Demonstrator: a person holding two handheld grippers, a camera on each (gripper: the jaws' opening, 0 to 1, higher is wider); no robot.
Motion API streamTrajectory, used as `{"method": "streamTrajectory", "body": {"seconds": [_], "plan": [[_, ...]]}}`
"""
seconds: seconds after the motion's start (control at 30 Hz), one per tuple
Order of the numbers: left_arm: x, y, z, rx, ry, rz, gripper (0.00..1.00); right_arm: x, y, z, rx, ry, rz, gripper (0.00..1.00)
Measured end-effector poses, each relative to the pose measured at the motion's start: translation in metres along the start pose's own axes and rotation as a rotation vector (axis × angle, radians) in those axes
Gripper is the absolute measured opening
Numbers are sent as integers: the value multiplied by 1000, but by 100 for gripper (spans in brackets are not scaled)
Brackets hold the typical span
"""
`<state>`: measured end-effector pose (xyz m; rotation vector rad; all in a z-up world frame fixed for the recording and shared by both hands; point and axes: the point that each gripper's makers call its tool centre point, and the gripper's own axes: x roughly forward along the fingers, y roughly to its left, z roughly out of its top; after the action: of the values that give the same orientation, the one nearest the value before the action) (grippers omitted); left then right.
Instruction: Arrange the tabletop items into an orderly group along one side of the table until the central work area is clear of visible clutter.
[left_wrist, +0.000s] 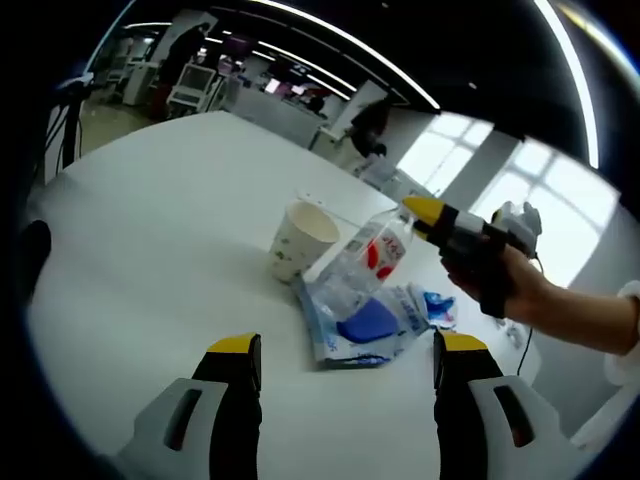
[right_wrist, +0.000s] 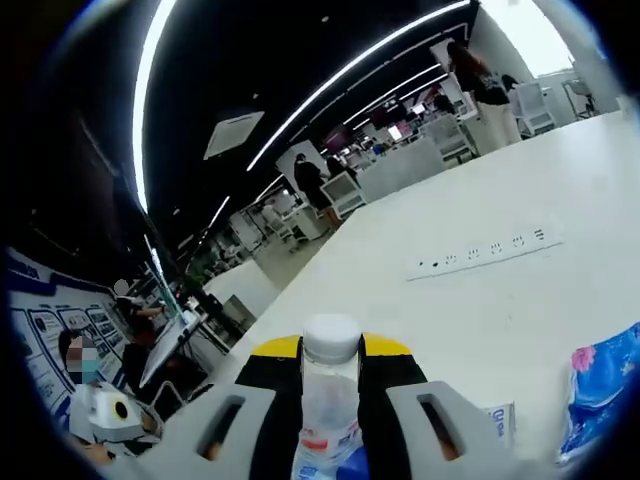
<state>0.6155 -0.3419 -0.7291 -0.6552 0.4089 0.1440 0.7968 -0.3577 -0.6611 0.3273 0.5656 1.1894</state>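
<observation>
1. The right tongs (right_wrist: 330, 375) pinch the clear plastic bottle (right_wrist: 327, 420) just below its white cap; in the left gripper view the same tongs enter from the right and hold the bottle (left_wrist: 368, 258) tilted, its base low beside the paper cup (left_wrist: 300, 240)
2. The left tongs (left_wrist: 345, 360) are spread and hold nothing, poised above the white desk (left_wrist: 150, 220)
3. Bottle handling: it looks mostly empty, so it is judged light. The thin wall will likely dent under pressure and the surface is smooth. The neck under the cap is the stiffest place to hold, and that is where the jaws sit
4. Cup handling: paper, open at the top, upright, judged light and easy to crush. The rim should be taken with gentle pressure, or the wall squeezed lightly
5. The blue-and-white plastic packet (left_wrist: 370, 322) lies flat on the desk, just beside the cup and under the bottle. It is soft and limp; an edge or fold gives the best purchase
6. All three items sit together near mid-desk, so grouping along one side appears not yet done
</observation>
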Motion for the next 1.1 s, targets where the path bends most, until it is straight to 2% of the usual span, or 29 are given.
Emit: {"method": "streamTrajectory", "body": {"seconds": [0.07, 0.1, 0.2, 0.3, 0.37, 0.47, 0.5, 0.57, 0.6, 0.77, 0.97, 1.1], "plan": [[0, -1, 2, 22, 0, 3, 66, -5, 8, 4, -69, -8, 7, 15], [1, -1, 4, 44, 2, 3, 66, -6, 12, 0, -104, -2, 8, 15], [4, -4, 9, 82, 7, 2, 66, -3, 16, -6, -143, -6, 19, 16], [17, -5, 14, 148, 11, 15, 66, -7, 26, -11, -174, -7, 20, 16], [25, -10, 12, 168, 26, 19, 67, -8, 25, -11, -225, -11, 21, 16], [35, -14, 13, 200, 38, 14, 66, -11, 41, -18, -301, 2, 41, 16], [38, -16, 12, 258, 51, 25, 66, -12, 43, -19, -318, 6, 42, 16], [44, -13, 17, 361, 40, 69, 63, -12, 48, -20, -348, 7, 50, 16], [47, -14, 16, 379, 46, 73, 63, -13, 50, -20, -360, 9, 51, 16], [63, -21, 16, 360, 44, 70, 63, -12, 54, -21, -405, 13, 41, 16], [83, -30, 10, 429, 75, 60, 60, -15, 65, -24, -463, 23, 57, 16], [91, -18, 12, 399, 62, 101, 58, -15, 72, -23, -498, 27, 70, 16]]}}
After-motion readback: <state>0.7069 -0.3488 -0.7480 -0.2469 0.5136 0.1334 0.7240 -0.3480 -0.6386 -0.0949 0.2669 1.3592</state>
